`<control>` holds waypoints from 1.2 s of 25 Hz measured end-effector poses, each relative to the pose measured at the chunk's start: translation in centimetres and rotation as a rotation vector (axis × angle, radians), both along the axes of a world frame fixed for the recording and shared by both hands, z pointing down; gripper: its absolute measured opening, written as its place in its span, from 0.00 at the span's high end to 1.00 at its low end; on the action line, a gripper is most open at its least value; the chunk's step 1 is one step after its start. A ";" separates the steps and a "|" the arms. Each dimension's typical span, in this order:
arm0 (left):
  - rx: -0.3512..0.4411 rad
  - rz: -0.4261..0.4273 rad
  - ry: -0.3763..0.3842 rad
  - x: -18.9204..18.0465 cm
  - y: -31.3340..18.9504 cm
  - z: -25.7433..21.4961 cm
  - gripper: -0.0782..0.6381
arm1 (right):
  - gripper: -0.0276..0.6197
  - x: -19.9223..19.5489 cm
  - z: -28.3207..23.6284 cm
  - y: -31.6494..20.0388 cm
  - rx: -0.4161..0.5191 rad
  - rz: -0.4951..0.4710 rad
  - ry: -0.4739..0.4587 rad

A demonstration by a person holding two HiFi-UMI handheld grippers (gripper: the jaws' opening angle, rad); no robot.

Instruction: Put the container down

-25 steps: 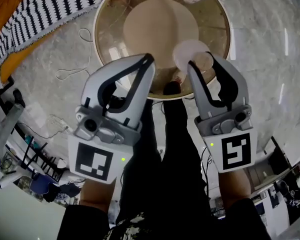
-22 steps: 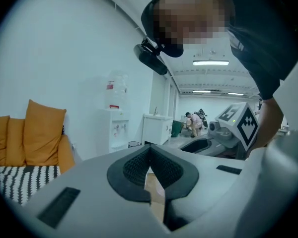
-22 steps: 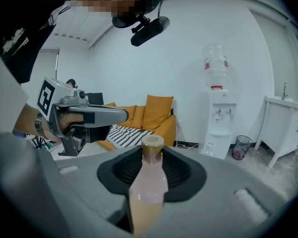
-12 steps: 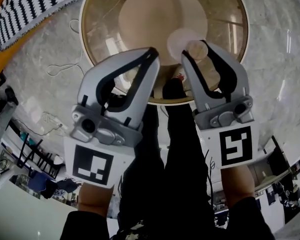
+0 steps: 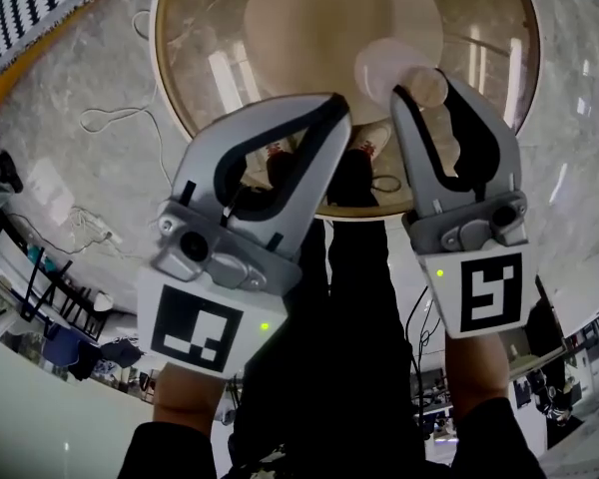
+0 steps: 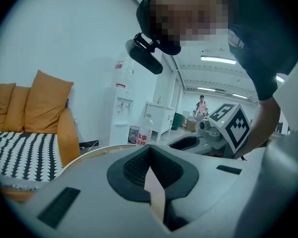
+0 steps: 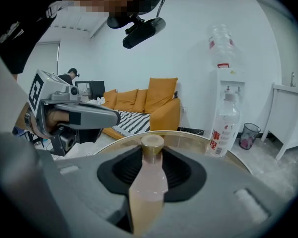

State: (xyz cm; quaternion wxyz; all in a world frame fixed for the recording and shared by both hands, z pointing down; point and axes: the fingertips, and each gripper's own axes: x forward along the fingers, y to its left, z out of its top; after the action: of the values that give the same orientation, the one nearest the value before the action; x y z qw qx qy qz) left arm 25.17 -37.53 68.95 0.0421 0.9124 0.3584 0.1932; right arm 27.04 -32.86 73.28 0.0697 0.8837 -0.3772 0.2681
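Container: a small pale pink bottle (image 7: 148,187) with a tan cap, upright in the right claw, showing in the upper right of the head view, over the near part of the table.
Right claw (image 5: 429,98): clamped on the container's body, with the cap standing up above the pads.
Left claw (image 5: 331,108): clenched with nothing in it, tips meeting, level with the right one at centre frame.
Progress: the pick-up looks done. The setting down is left, since the grip is not yet let go. Whether the base touches the glass I cannot tell, as the jaws hide it.
Table edge: the gold rim (image 5: 161,73) of the round glass table curves just beneath both claws, so the container is only a little way inside it. I'd want it placed further in.
Open room: the glass beyond the container looks bare across the middle.
Water bottle (image 7: 223,125): stands upright toward the far side of the table, right of centre in the right gripper view, well apart from the container.
Beyond: an orange sofa (image 7: 154,105) with a striped throw (image 7: 131,122) against the back wall.
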 end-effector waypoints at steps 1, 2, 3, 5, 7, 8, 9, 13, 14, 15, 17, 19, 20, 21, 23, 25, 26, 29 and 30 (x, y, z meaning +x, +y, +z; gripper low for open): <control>0.001 0.000 -0.006 0.1 -0.3 0.9 0.88 | 0.77 0.0 0.8 -0.4 -0.003 -0.003 -0.003; 0.002 0.000 -0.013 0.3 -0.5 1.7 0.88 | 0.77 0.1 1.5 -0.5 -0.005 -0.007 -0.005; 0.004 0.001 -0.019 0.5 -0.4 2.3 0.88 | 0.77 0.3 2.1 -0.5 -0.007 -0.009 -0.006; 0.007 0.007 -0.023 1.3 0.0 3.1 0.88 | 0.77 1.1 2.7 -0.3 -0.007 -0.010 -0.006; 0.010 0.017 -0.022 1.9 0.0 4.0 0.88 | 0.77 1.7 3.5 -0.4 -0.009 -0.005 -0.007; 0.011 0.021 -0.023 1.9 -0.2 4.7 0.88 | 0.77 1.9 4.1 -0.6 -0.011 0.002 -0.008; 0.012 0.025 -0.027 1.9 -0.4 5.5 0.88 | 0.77 2.0 4.8 -0.8 -0.013 0.009 -0.008; 0.010 0.036 -0.052 2.1 -0.9 8.2 0.88 | 0.77 2.4 7.2 -1.5 -0.025 0.018 -0.009; 0.007 0.041 -0.054 2.2 -0.7 8.5 0.88 | 0.77 2.5 7.6 -1.3 -0.024 0.019 -0.010; 0.005 0.047 -0.055 2.4 -0.4 8.8 0.88 | 0.77 2.7 7.9 -1.1 -0.022 0.020 -0.010; 0.003 0.059 -0.054 2.7 0.2 9.4 0.88 | 0.77 3.1 8.4 -0.7 -0.021 0.022 -0.005; -0.001 0.061 -0.054 2.8 0.4 9.9 0.88 | 0.77 3.2 8.8 -0.6 -0.022 0.026 0.000; -0.005 0.059 -0.054 2.8 0.4 10.1 0.88 | 0.77 3.1 9.1 -0.6 -0.022 0.026 -0.001; -0.011 0.057 -0.054 2.7 0.3 10.4 0.88 | 0.77 3.0 9.5 -0.7 -0.021 0.025 -0.003; -0.016 0.058 -0.056 2.6 -0.1 11.2 0.88 | 0.77 2.9 10.3 -1.2 -0.020 0.023 -0.005; -0.014 0.059 -0.061 2.6 -0.4 11.6 0.88 | 0.77 2.9 10.7 -1.7 -0.017 0.021 -0.003; -0.013 0.060 -0.063 2.5 -0.4 11.6 0.88 | 0.77 2.9 10.6 -1.8 -0.016 0.020 -0.001; -0.008 0.064 -0.070 2.0 -0.6 11.6 0.88 | 0.77 2.6 10.2 -2.0 -0.017 0.006 0.017; -0.006 0.064 -0.073 1.9 -0.8 11.8 0.88 | 0.77 2.4 10.3 -2.2 -0.019 0.002 0.025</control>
State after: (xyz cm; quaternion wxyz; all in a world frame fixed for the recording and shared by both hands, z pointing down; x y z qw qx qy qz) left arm 27.05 -38.30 80.76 0.0516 0.8928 0.3860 0.2265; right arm 29.48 -35.09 83.62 0.0826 0.8867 -0.3728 0.2606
